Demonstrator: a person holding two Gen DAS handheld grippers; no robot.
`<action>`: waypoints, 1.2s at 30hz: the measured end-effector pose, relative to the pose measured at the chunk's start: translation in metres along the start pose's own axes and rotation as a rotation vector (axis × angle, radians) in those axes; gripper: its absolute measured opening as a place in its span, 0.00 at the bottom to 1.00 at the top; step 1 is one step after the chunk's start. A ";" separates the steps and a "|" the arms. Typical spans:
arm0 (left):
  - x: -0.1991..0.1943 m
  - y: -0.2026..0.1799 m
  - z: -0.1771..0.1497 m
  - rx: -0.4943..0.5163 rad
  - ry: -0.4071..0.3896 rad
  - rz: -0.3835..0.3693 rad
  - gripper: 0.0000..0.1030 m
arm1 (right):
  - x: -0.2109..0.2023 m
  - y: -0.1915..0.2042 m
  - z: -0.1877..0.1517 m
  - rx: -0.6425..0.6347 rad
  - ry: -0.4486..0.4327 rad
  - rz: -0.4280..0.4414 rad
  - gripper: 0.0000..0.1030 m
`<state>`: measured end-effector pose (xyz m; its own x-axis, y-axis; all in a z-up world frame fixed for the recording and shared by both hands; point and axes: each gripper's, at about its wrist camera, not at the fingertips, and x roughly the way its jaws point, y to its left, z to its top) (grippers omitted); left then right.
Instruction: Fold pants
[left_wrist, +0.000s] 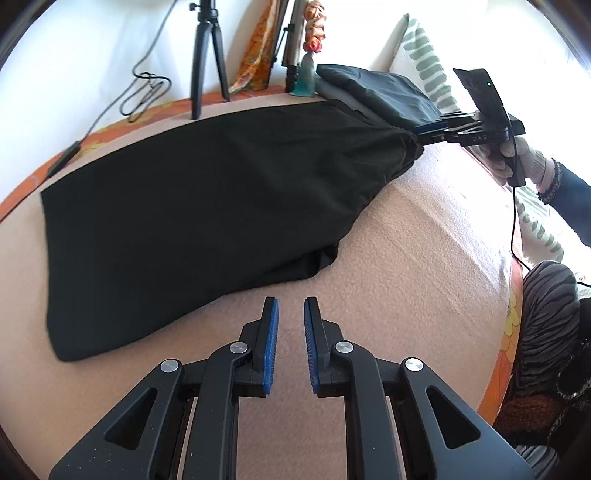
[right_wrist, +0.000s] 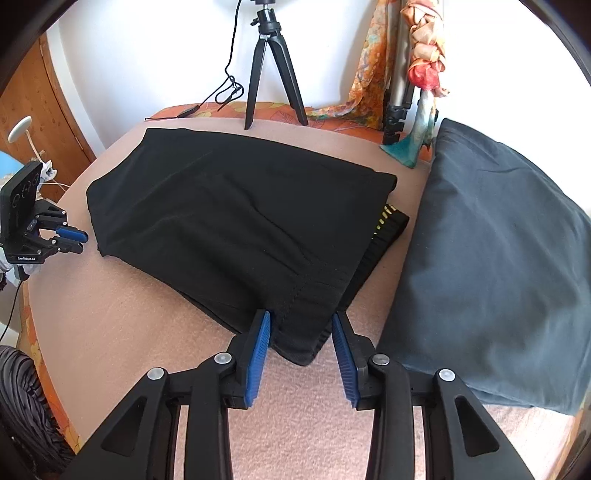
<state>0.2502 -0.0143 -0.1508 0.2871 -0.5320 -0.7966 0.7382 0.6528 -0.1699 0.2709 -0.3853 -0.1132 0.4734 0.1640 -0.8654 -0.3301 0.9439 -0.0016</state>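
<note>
Through left wrist view: folded black fabric pants (left_wrist: 192, 206) lie on pink fleece-covered bed (left_wrist: 406, 280). Left hand-held gripper (left_wrist: 290, 306) hovers just beside near edge, nearly closed, gripping nothing. Right hand-held gripper (left_wrist: 424, 131) sits at gathered waistband corner; pad contact unclear.

Right wrist view: right gripper's jaws straddle waistband corner, parted, not pinching. Advice: let cloth settle flat, retreat straight. Lower layers hidden.

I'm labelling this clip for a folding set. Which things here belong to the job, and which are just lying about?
Job: black pants; left tongs; right tongs; pink blanket they lie on.

Lying about: dark pillow; tripod; cable; patterned scarf; striped cushion.
</note>
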 end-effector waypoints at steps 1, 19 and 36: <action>-0.008 0.006 -0.005 -0.013 -0.008 0.018 0.12 | -0.008 0.002 0.000 -0.013 -0.007 -0.034 0.35; -0.029 0.115 -0.030 -0.287 -0.044 0.294 0.29 | 0.035 0.199 0.065 -0.384 0.041 0.224 0.35; -0.040 0.129 -0.032 -0.429 -0.118 0.222 0.29 | 0.105 0.228 0.107 -0.313 0.123 0.374 0.02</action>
<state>0.3144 0.1082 -0.1596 0.4941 -0.3963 -0.7738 0.3412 0.9071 -0.2466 0.3327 -0.1218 -0.1511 0.1820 0.4217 -0.8883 -0.6971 0.6925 0.1859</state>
